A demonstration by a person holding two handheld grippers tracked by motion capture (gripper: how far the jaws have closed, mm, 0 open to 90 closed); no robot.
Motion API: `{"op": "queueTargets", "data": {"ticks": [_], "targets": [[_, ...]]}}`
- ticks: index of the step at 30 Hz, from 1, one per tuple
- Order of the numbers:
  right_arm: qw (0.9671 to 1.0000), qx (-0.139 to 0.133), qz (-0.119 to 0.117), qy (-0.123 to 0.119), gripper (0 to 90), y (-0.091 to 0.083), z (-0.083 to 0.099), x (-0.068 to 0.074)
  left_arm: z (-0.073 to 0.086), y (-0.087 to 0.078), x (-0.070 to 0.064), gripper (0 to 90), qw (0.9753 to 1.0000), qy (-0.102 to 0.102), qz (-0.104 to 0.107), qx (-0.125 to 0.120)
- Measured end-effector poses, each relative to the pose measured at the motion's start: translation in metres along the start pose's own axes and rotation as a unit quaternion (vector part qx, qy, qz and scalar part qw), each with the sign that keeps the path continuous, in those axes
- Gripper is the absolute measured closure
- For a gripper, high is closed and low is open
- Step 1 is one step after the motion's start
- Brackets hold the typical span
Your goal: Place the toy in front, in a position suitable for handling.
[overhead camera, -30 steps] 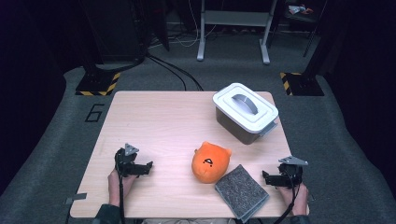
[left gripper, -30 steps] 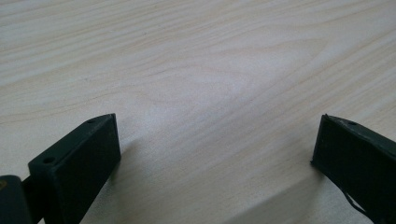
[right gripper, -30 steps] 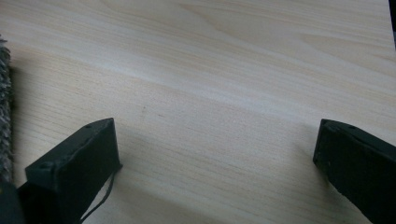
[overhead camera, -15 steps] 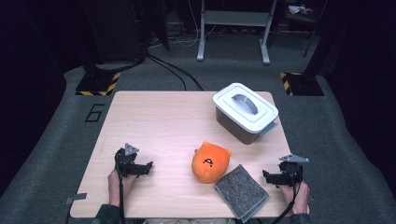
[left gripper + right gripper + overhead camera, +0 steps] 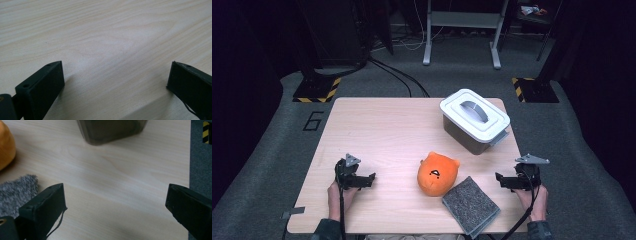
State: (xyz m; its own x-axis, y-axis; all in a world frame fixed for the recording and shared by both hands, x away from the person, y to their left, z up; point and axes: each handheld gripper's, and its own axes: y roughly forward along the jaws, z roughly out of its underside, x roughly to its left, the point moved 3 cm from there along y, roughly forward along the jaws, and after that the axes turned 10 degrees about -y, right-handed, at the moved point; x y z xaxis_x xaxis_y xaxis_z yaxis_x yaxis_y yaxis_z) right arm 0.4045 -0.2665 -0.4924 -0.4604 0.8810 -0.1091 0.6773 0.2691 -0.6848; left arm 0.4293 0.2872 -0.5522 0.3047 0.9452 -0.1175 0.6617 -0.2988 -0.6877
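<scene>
Left gripper (image 5: 371, 179) sits low at the near-left part of the table (image 5: 382, 130), jaws spread wide with nothing between them; the left gripper view has bare wood grain in the gap, no object close. Right gripper (image 5: 499, 179) is at the near-right edge, jaws also wide and holding nothing, pointed inward across the table. Nearest to it is the grey pad (image 5: 470, 205), a fuzzy flat rectangle lying at the front edge, its corner poking in at the left of the right gripper view (image 5: 17, 192), near the jaw but apart from it. Just beside the pad, touching or nearly so, sits the orange plush (image 5: 437, 173), face up, roughly mid-front of the table; a slice of it shows at the far left of the right gripper view (image 5: 6, 145). Farther back on the right stands the storage box (image 5: 467, 137), dark translucent body, with its white lid (image 5: 474, 115) on, grey handle on top; its base shows ahead of the right jaws (image 5: 112, 130). Judgement: nothing is done yet; plush and pad lie loose, the box is shut, neither gripper has contact. Everything remains: likely the lid coming off, then a pick of plush or pad.
</scene>
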Motion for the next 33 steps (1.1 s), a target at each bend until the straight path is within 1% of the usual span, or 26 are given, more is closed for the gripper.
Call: {"op": "queueTargets", "data": {"ticks": [2,4,5,7,9,10,11,12,13,14,17,19,21,22,23,24,26,28,29,31,33], "targets": [[1.0000,-0.004,-0.001,-0.001,2.3,-0.003,-0.008,0.000,0.000,0.000,0.000,0.4,1.0000,0.000,0.000,0.000],[0.9999,-0.010,-0.002,-0.010,2.5,-0.006,-0.018,-0.002,0.000,0.000,0.000,0.4,1.0000,0.000,0.000,0.000],[0.9999,-0.010,-0.002,-0.010,2.5,-0.006,-0.018,-0.002,0.000,0.000,0.000,0.4,1.0000,0.000,0.000,0.000],[0.9998,-0.010,-0.001,-0.016,2.9,-0.007,-0.024,-0.002,0.000,0.000,0.000,0.4,1.0000,0.000,0.000,0.000],[0.9998,-0.014,-0.002,-0.016,2.9,-0.008,-0.030,-0.003,0.000,0.000,0.000,0.4,1.0000,0.000,0.000,0.000],[0.9996,-0.018,-0.001,-0.019,2.9,-0.009,-0.035,-0.004,0.000,0.000,0.000,0.4,1.0000,0.001,0.000,0.000],[0.9996,-0.018,-0.001,-0.019,2.9,-0.009,-0.035,-0.004,0.000,0.000,0.000,0.4,1.0000,0.001,0.000,0.000],[0.9996,-0.020,-0.003,-0.021,2.9,-0.010,-0.041,-0.005,0.000,0.000,0.000,0.4,1.0000,0.000,0.000,0.000],[0.9996,-0.020,-0.003,-0.021,2.9,-0.010,-0.041,-0.005,0.000,0.000,0.000,0.4,1.0000,0.000,0.000,0.000],[0.9994,-0.022,0.002,-0.025,2.9,-0.011,-0.048,-0.006,0.000,0.000,0.000,0.4,1.0000,0.000,0.000,0.000],[0.9993,-0.026,-0.004,-0.026,2.9,-0.010,-0.055,-0.007,0.000,0.000,0.000,0.4,1.0000,0.000,0.000,0.000],[0.9992,-0.028,-0.002,-0.030,2.9,-0.010,-0.061,-0.007,0.000,0.000,0.000,0.4,1.0000,0.000,0.000,0.000],[0.9992,-0.028,-0.008,-0.029,2.8,-0.009,-0.066,-0.008,0.000,0.000,0.000,0.4,1.0000,0.000,0.000,0.000],[0.9990,-0.029,-0.007,-0.034,2.9,-0.009,-0.072,-0.009,0.000,0.000,0.000,0.4,1.0000,0.000,0.000,0.000],[0.9990,-0.029,-0.007,-0.034,2.9,-0.009,-0.072,-0.009,0.000,0.000,0.000,0.4,1.0000,0.000,0.000,0.000],[0.9987,-0.034,-0.011,-0.036,3.1,-0.008,-0.080,-0.010,0.000,0.000,0.000,0.4,1.0000,0.000,0.000,-0.001],[0.9987,-0.034,-0.013,-0.034,3.1,-0.008,-0.083,-0.011,0.000,0.000,0.000,0.4,1.0000,0.000,0.000,0.000],[0.9985,-0.037,-0.017,-0.036,3.2,-0.007,-0.094,-0.013,0.000,0.000,0.000,0.4,1.0000,0.000,0.000,0.000],[0.9985,-0.037,-0.017,-0.036,3.2,-0.007,-0.094,-0.013,0.000,0.000,0.000,0.4,1.0000,0.000,0.000,0.000],[0.9984,-0.039,-0.015,-0.038,3.2,-0.006,-0.101,-0.014,0.000,0.000,0.000,0.4,1.0000,0.000,0.000,0.000],[0.9983,-0.038,-0.020,-0.038,3.3,-0.004,-0.107,-0.014,0.000,0.000,0.000,0.4,1.0000,0.000,0.000,-0.001]]}}
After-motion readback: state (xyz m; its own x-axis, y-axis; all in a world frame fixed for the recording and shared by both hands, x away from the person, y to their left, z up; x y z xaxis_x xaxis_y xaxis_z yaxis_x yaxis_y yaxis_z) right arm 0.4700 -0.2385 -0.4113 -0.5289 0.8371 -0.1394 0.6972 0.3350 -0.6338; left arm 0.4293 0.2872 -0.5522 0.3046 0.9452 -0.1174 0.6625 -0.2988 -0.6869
